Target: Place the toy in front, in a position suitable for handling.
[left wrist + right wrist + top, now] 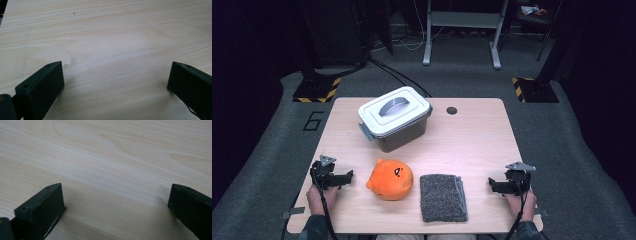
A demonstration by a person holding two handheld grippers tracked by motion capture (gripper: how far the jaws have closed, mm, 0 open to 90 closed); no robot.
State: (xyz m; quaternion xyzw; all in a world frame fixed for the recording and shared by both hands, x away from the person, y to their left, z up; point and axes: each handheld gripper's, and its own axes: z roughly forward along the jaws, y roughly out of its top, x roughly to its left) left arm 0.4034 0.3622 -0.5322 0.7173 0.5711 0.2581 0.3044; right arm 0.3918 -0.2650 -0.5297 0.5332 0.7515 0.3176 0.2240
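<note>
An orange plush toy (390, 179) lies near the front of the wooden table (477, 140). Right of it lies a folded grey towel (442, 197). Behind them stands a grey lidded box (395, 118) with a white lid and a handle. My left gripper (348, 176) rests on the table at the front left, pointing toward the plush, a short gap away. My right gripper (492, 185) rests at the front right, pointing toward the towel. In the left gripper view the left gripper (116, 75) stands open over bare wood, and so does the right gripper (116, 196) in the right gripper view.
A small dark round hole (451, 110) sits in the tabletop right of the box. Grey carpet (562, 150) surrounds the table. Stand bases with yellow and black stripes (318, 90) and a white frame (462, 30) stand beyond the far edge.
</note>
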